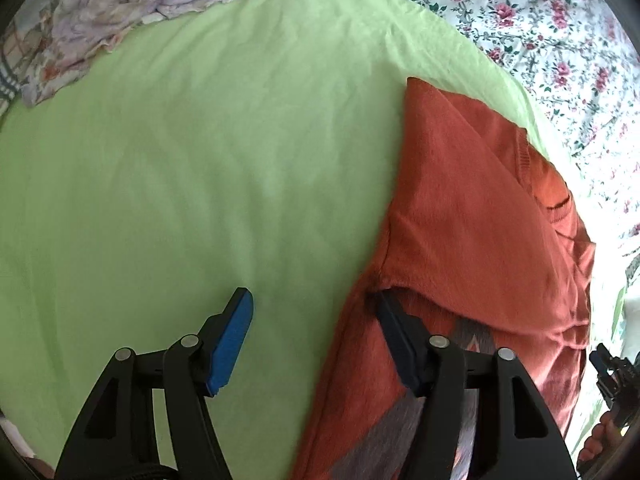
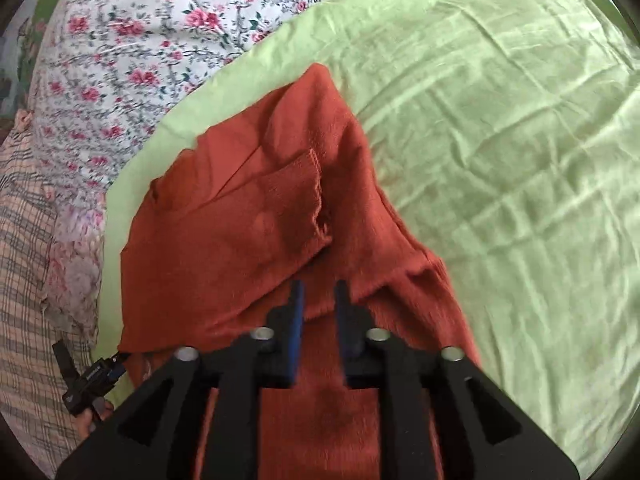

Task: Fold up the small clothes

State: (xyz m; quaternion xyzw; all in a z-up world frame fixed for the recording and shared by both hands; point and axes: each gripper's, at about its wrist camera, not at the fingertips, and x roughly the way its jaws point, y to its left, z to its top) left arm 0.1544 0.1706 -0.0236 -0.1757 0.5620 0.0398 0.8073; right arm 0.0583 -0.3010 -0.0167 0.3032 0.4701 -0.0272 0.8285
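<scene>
Now the green sheet (image 2: 500, 128) on the bed carries my orange sweater (image 2: 224, 240), sleeve folded in. My left tool (image 1: 312, 308) gapes wide astride its edge; my right tool (image 2: 318, 292) stands narrowly apart, empty. I'd pinch both layers before lifting.

Prob. a home bedroom: green sheet (image 1: 180, 160) spread over a soft bed, floral quilt (image 2: 140, 40) at far edge, plaid cloth (image 2: 24, 280) at left.

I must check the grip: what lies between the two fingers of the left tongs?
In the left wrist view, bare green sheet and the orange sweater's edge.
</scene>
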